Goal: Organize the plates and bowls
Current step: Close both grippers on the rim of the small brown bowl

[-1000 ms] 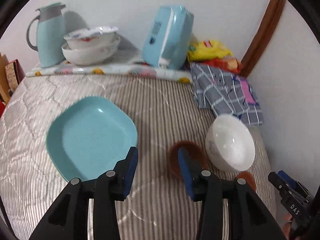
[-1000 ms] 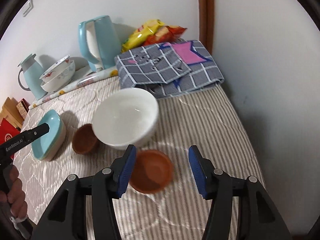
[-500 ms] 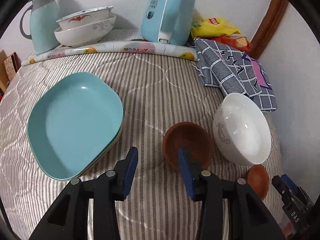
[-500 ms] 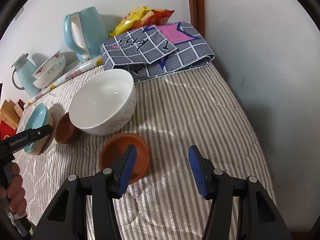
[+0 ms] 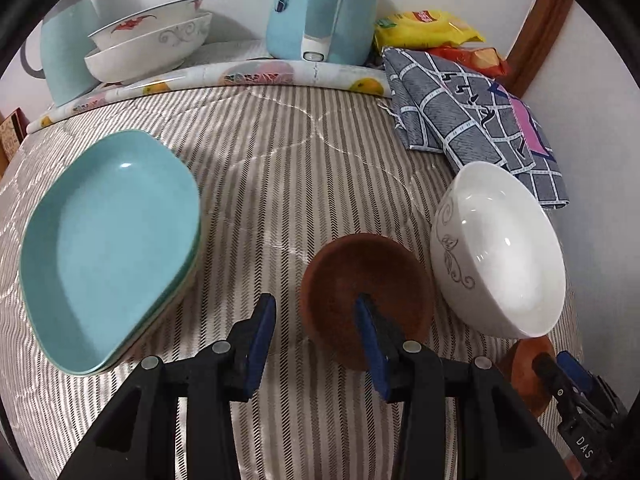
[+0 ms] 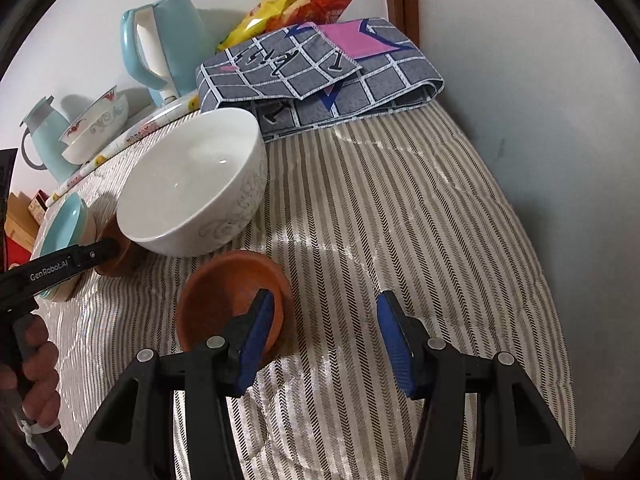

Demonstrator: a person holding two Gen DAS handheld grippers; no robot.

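- The left gripper (image 5: pixel 316 336) is open, its fingers straddling the near rim of a dark brown bowl (image 5: pixel 366 288) on the striped tabletop (image 5: pixel 280 184); the right-hand finger sits over the bowl's inside.
- The right gripper (image 6: pixel 326 332) is open too, its left finger over the rim of an orange-brown bowl (image 6: pixel 224 288).
- Both small bowls look light, stiff and matte, so a pinch across the rim wall should hold.
- The white bowl (image 5: pixel 500 252) between them looks glazed, heavier, slippery and breakable; it leans tilted.
- The teal plates (image 5: pixel 108 240) sit stacked at the left, thin-rimmed.
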